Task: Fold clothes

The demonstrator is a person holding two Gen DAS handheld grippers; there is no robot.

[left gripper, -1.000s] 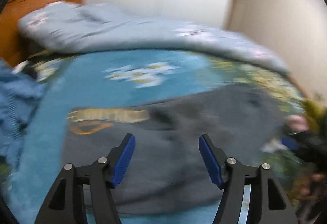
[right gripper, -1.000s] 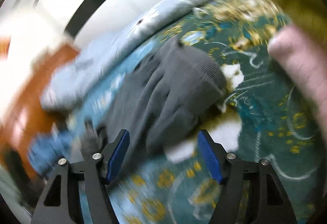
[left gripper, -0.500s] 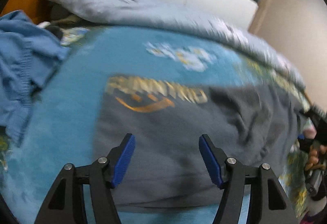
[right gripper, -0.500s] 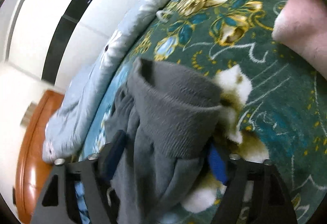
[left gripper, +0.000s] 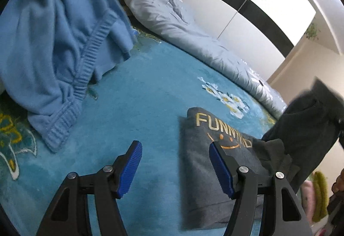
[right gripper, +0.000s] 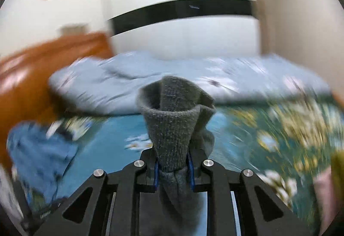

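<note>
A grey sweatshirt (left gripper: 206,162) with gold "FUNNYKID" lettering lies on the blue blanket (left gripper: 150,85). My left gripper (left gripper: 175,168) is open and empty, low over the blanket at the sweatshirt's left edge. My right gripper (right gripper: 173,169) is shut on the sweatshirt's ribbed grey cuff (right gripper: 172,128) and holds the sleeve lifted. That raised sleeve (left gripper: 309,126) shows at the right of the left wrist view.
A crumpled light-blue sweater (left gripper: 56,42) lies at the left. A pale grey-blue quilt (left gripper: 172,20) runs along the far side of the bed. An orange wooden headboard (right gripper: 32,76) is at the left. Pink and green soft items (left gripper: 316,197) sit at the right.
My right gripper has closed on the grey cuff and lifted the sleeve off the bed. My left gripper has swung left, from over the sweatshirt's middle to its left edge.
</note>
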